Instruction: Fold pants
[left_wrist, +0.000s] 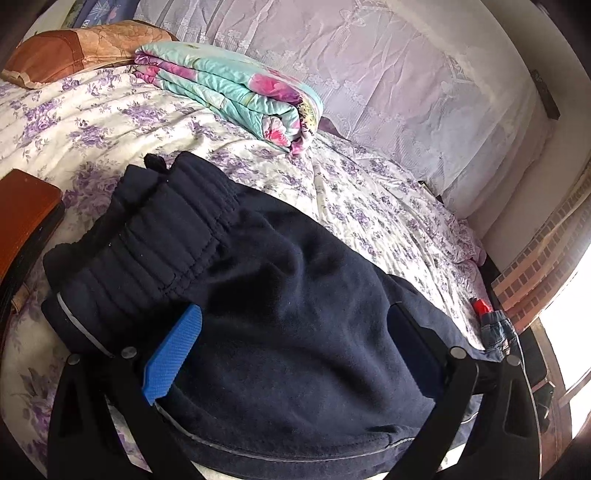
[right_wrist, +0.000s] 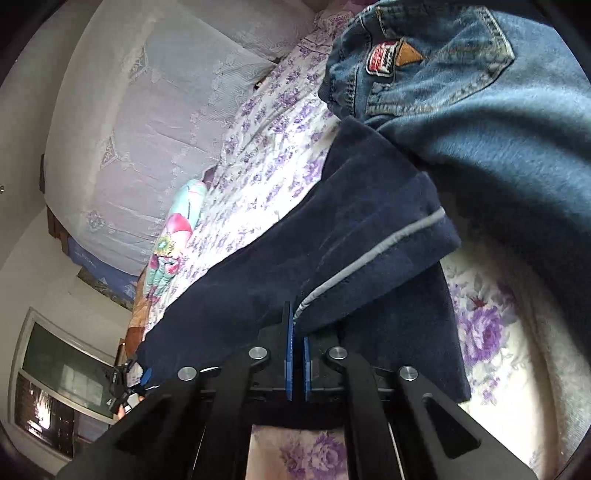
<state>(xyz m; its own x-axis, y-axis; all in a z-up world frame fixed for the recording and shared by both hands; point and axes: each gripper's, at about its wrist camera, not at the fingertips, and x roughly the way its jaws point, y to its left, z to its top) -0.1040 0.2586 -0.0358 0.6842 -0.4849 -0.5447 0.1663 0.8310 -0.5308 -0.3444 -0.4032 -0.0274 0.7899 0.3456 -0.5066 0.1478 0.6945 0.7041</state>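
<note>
Navy sweatpants (left_wrist: 280, 295) with a grey side stripe lie folded on the floral bedsheet (left_wrist: 110, 122), elastic waistband toward the upper left. My left gripper (left_wrist: 291, 332) is open, its blue-padded fingers (left_wrist: 173, 354) spread wide over the pants near their front edge. In the right wrist view the same navy pants (right_wrist: 332, 251) stretch away, and my right gripper (right_wrist: 298, 332) is shut on the pants' edge at the grey stripe (right_wrist: 369, 254). My left gripper also shows small at the far left of the right wrist view (right_wrist: 129, 380).
A folded turquoise-and-pink quilt (left_wrist: 236, 92) lies behind the pants. Blue jeans (right_wrist: 480, 92) lie beside the navy pants on the right, also seen in the left wrist view (left_wrist: 498, 332). A brown wooden bed rail (left_wrist: 26, 214) is at left. A lace-covered headboard (left_wrist: 388, 74) stands behind.
</note>
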